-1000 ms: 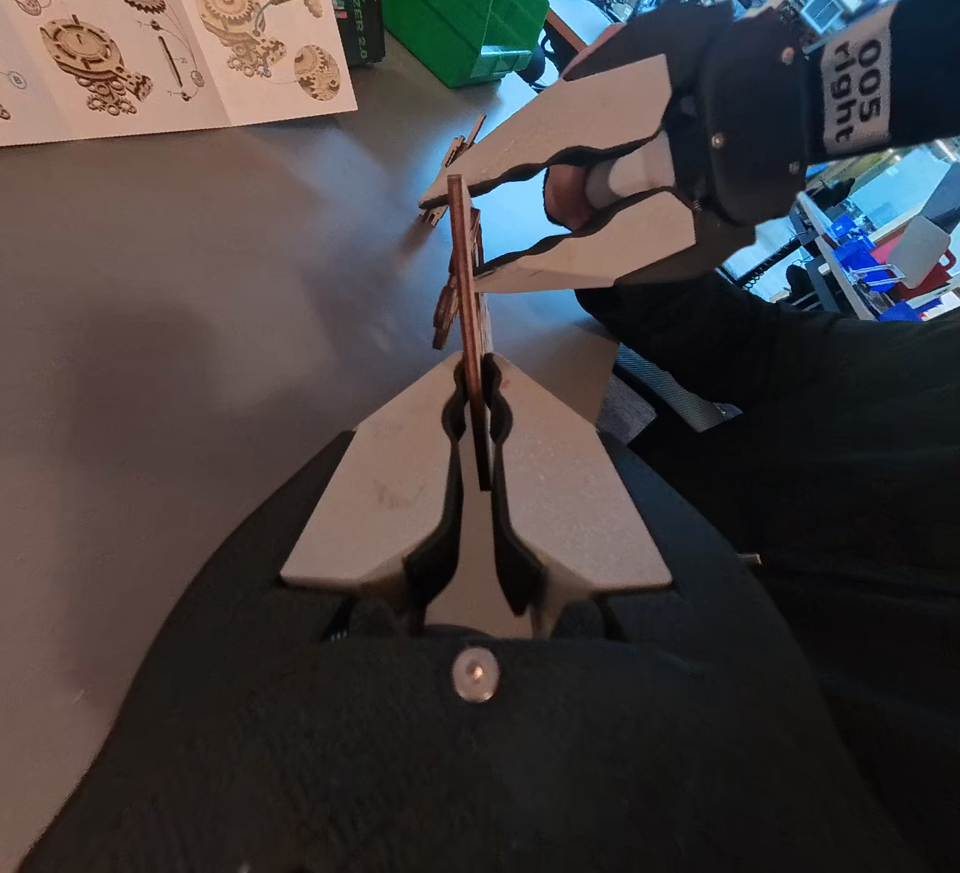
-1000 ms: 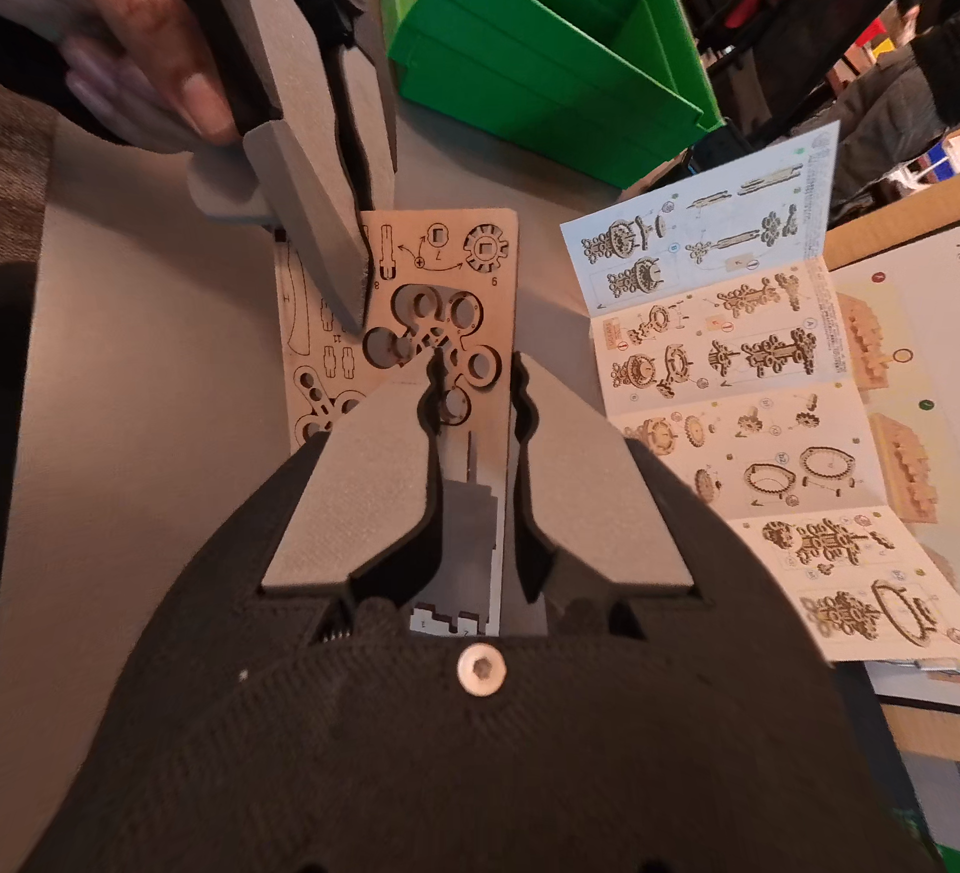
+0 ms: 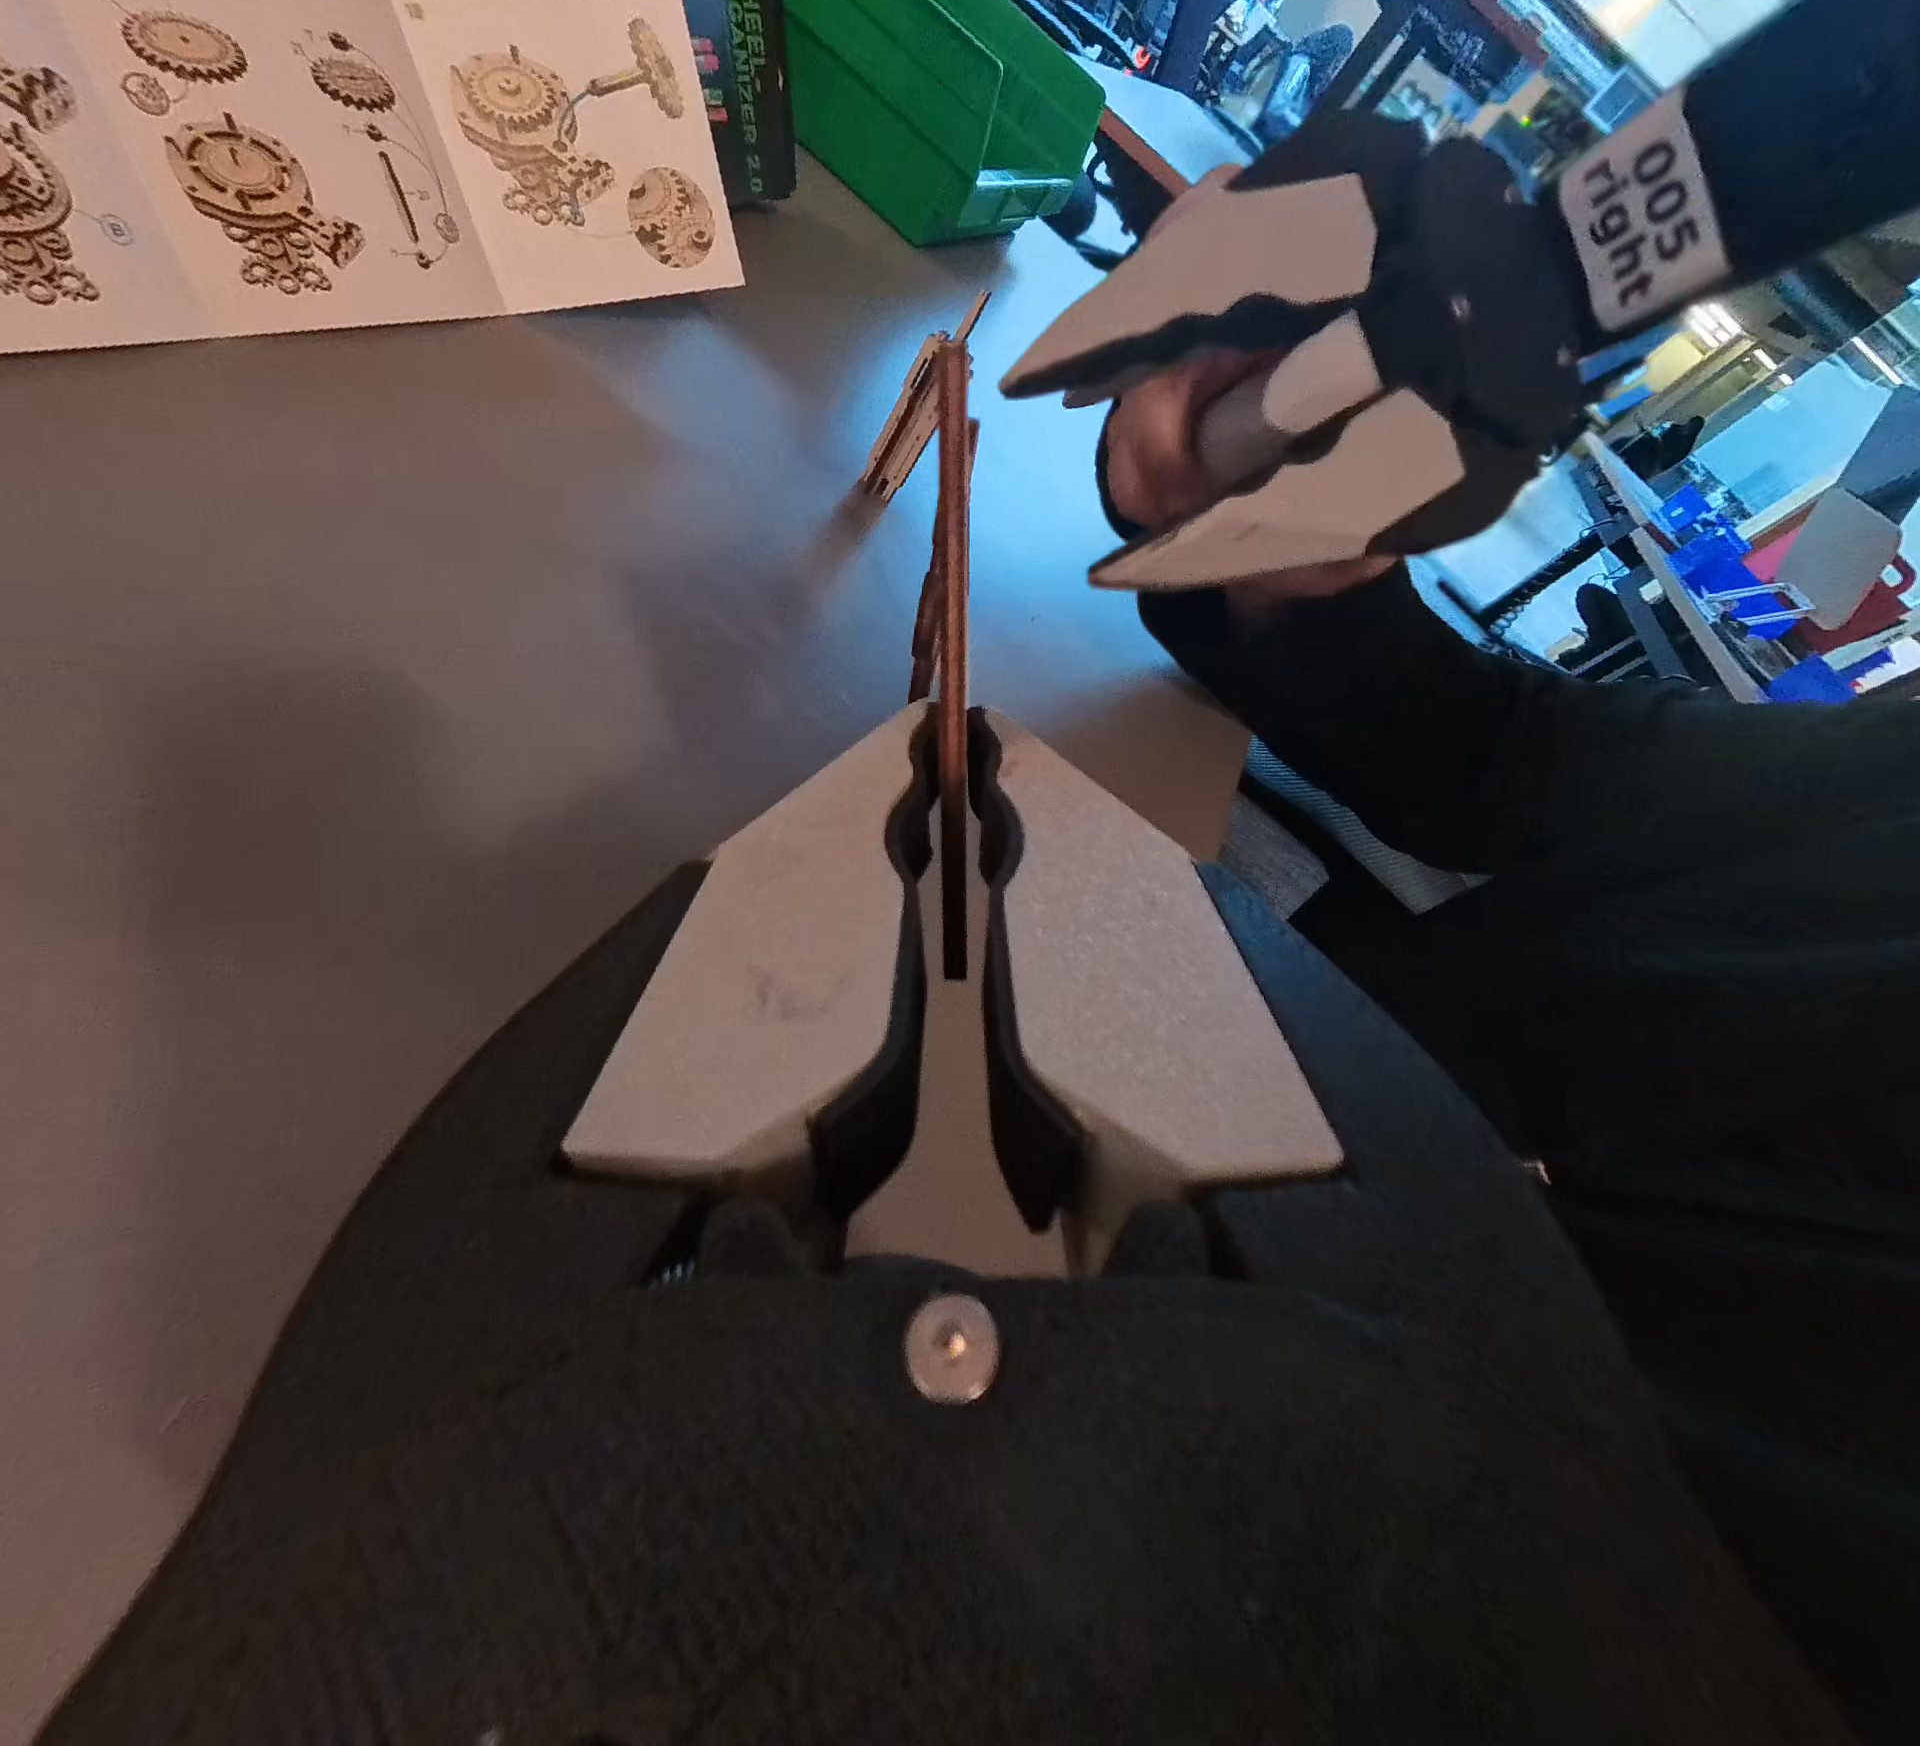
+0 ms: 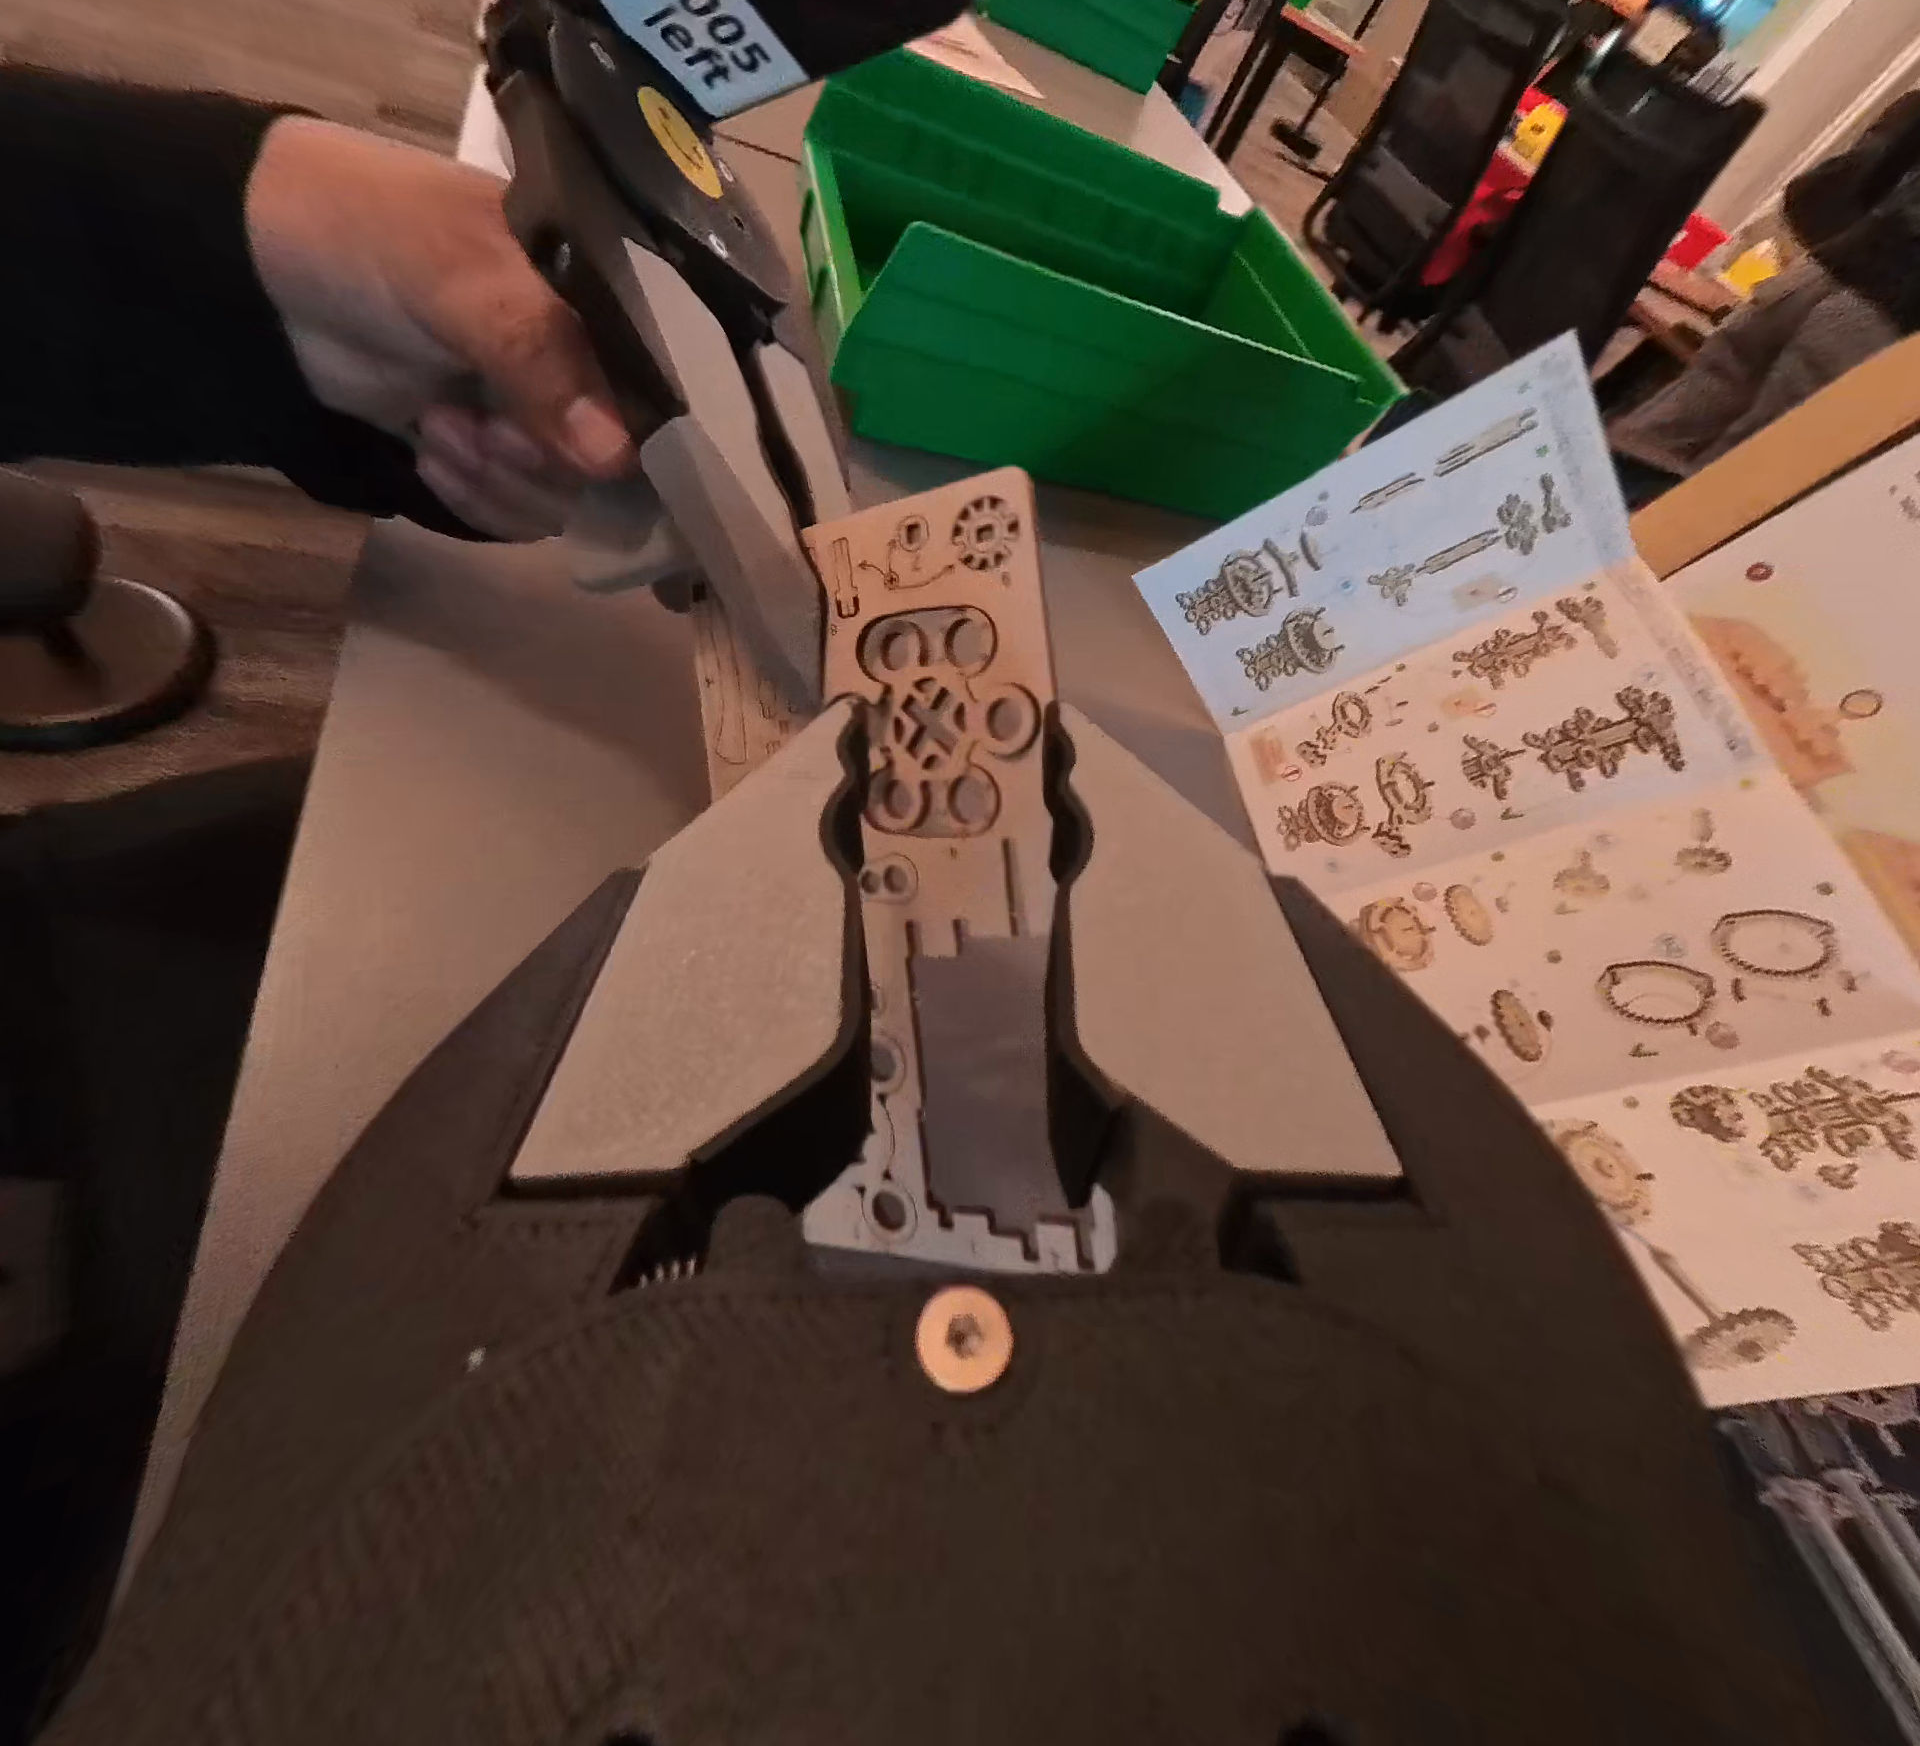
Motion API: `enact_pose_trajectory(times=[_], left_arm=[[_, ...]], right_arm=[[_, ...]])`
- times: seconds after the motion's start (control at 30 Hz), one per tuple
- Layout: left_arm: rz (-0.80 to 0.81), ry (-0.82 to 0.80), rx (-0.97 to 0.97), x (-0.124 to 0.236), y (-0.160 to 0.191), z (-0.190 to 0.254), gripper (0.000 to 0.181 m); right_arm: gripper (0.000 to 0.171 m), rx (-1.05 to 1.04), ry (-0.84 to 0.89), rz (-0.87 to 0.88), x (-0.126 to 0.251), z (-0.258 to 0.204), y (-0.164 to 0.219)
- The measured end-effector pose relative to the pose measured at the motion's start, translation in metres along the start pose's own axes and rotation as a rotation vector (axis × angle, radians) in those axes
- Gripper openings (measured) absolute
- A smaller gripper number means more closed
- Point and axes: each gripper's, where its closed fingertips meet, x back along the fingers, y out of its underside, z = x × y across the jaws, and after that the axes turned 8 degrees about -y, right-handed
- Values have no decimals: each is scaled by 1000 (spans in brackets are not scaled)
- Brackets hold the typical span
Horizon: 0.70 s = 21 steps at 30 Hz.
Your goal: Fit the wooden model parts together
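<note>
Left wrist view: your left gripper [image 3: 951, 730] clamps the wooden sheet [image 3: 952, 553] edge-on, above the grey table [image 3: 312, 605]; your right gripper [image 3: 1049, 481] stands apart beside the sheet, fingers spread; right wrist view: the sheet [image 4: 940, 657] faces you between parted fingers [image 4: 727, 948], near the green bin [image 4: 1091, 366].
</note>
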Motion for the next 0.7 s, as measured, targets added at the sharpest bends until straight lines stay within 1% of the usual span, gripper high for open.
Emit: enact_pose_trajectory(times=[0.13, 0.3, 0.5, 0.7], left_arm=[[-8, -6, -10, -3, 1, 2, 2], [7, -22, -13, -4, -1, 1, 1], [16, -15, -8, -6, -3, 2, 1], [12, -7, 0, -6, -1, 2, 1]], right_arm=[[30, 45, 99, -58, -7, 5, 8], [35, 44, 106, -43, -7, 3, 6], [31, 63, 140, -26, -3, 7, 4], [32, 96, 153, -37, -3, 5, 4]])
